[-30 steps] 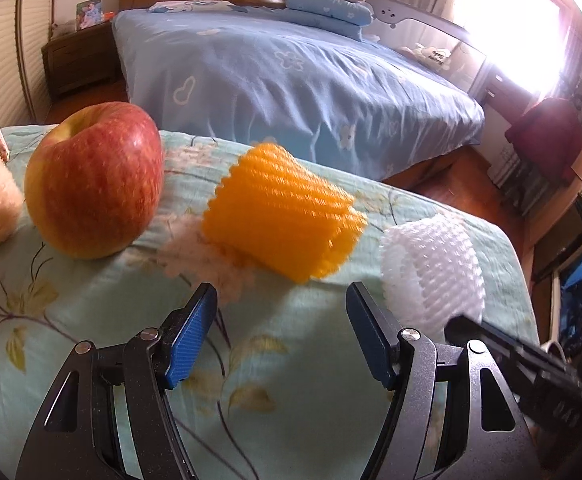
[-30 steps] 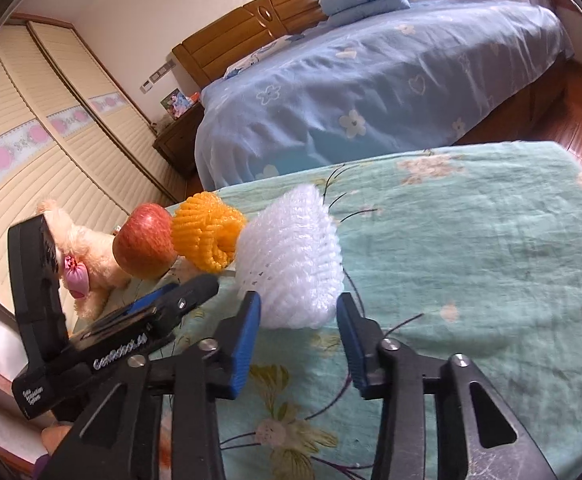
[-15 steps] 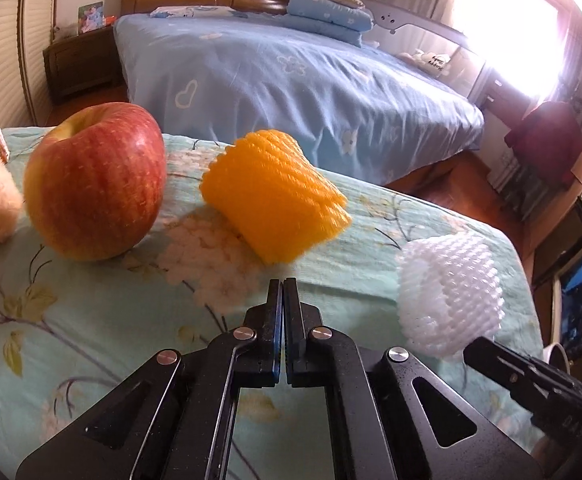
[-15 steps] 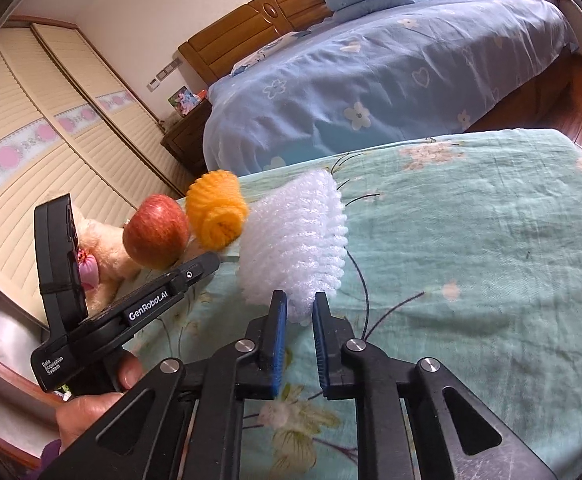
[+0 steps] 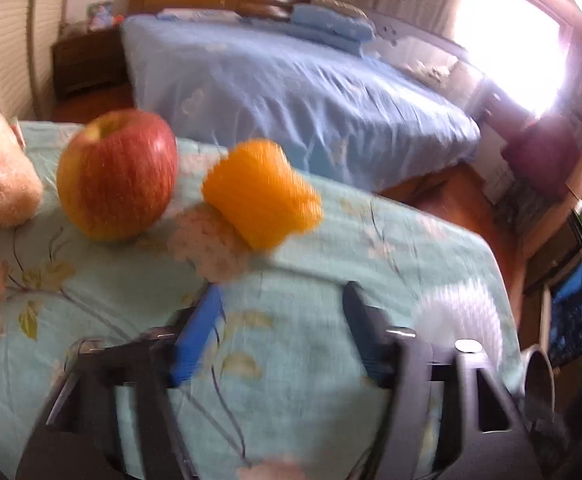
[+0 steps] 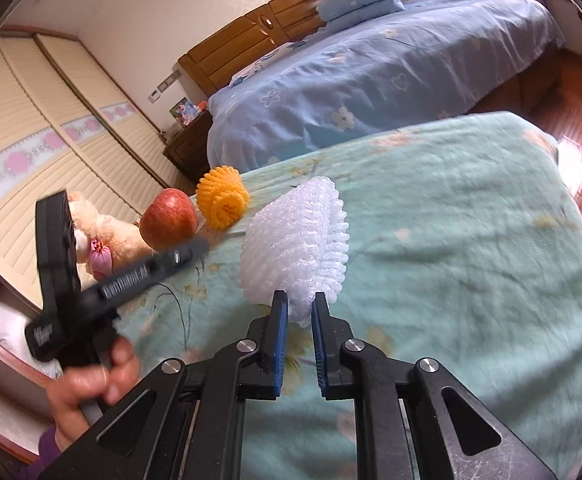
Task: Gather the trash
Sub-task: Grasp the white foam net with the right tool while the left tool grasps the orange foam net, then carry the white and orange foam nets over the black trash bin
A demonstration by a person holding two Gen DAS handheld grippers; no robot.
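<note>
Above the floral cloth (image 6: 471, 240) — right gripper (image 6: 299, 312) pinches white foam net (image 6: 295, 248).

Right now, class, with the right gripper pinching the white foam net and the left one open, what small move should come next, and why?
Probably ease the left gripper forward around the orange foam net. It is open and empty, with that net lying just ahead beside the apple. The right gripper is already shut on the white foam net.
</note>
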